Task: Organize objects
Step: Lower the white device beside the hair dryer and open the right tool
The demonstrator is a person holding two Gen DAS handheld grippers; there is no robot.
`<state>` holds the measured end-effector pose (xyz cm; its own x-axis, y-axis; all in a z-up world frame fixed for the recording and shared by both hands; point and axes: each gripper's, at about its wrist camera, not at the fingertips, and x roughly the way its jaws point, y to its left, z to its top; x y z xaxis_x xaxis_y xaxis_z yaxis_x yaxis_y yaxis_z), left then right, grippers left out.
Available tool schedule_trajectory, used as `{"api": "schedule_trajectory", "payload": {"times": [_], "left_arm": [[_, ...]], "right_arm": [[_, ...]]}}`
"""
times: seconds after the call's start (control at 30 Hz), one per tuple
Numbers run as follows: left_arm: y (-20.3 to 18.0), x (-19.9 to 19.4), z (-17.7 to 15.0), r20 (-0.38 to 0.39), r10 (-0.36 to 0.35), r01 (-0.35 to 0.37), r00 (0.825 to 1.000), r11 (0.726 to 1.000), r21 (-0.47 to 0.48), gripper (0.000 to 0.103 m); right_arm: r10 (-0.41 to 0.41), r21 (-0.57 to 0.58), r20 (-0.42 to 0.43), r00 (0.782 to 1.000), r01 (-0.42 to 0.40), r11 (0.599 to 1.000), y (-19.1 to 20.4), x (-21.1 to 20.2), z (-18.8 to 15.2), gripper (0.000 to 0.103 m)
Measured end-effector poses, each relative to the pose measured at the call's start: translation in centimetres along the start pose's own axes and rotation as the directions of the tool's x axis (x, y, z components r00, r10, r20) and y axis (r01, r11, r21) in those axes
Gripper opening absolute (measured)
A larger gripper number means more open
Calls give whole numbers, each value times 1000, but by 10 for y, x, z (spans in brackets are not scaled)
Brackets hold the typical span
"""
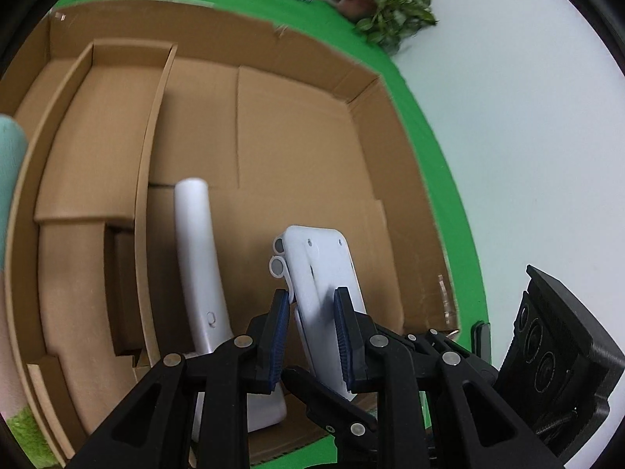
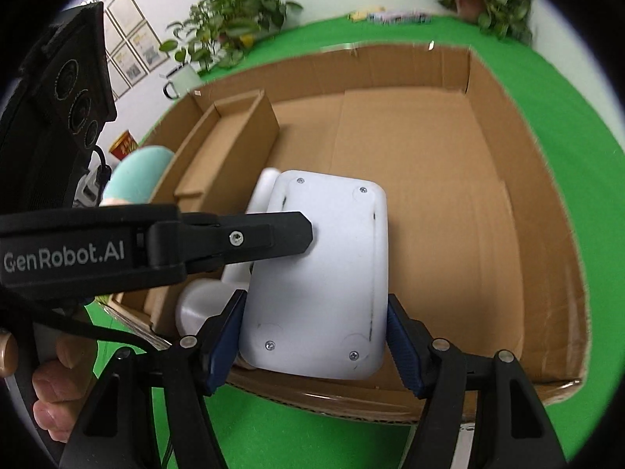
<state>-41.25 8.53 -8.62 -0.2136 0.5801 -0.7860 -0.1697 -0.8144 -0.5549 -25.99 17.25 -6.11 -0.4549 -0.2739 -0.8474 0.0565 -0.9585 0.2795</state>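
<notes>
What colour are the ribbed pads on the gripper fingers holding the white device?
Dark blue pads, set on black fingers; clearest in the left wrist view, gripping the white device.

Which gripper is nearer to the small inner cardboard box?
Left. The left gripper clamps the white device's edge on the side toward the inner cardboard box; the right gripper grips the device's base, farther from it.

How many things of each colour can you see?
White: 1, the folding stand both tongs hold
Brown: 2, the cardboard box and the small inner box
Green: 1, the table cloth
Total: 4
</notes>
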Motion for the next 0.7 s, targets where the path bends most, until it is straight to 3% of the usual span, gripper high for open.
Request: {"api": "schedule_trajectory", "payload": {"times": [0.2,0.3,0.6,0.63,0.7], "left_arm": [[8,4,-1,1,-2,2,1000,999,-40,19],[7,-3,-2,12,-3,3,1000,999,-42,24],[7,-65,-23,139,6,-7,990,1000,11,29],[9,-71,-26,150,12,-14,989,1000,15,29],[12,-81,-30,165,19,-22,986,1000,18,29]], "right_arm": [[-15,-17,-58,998,14,1000,-2,8,8,70],[-6,-22,-90,996,4,1000,-2,10,9,71],[38,58,-116,993,-31,998,-20,7,23,71],[39,66,-126,991,-31,997,-22,10,25,70],[50,91,-151,987,-37,995,-26,17,25,58]]}}
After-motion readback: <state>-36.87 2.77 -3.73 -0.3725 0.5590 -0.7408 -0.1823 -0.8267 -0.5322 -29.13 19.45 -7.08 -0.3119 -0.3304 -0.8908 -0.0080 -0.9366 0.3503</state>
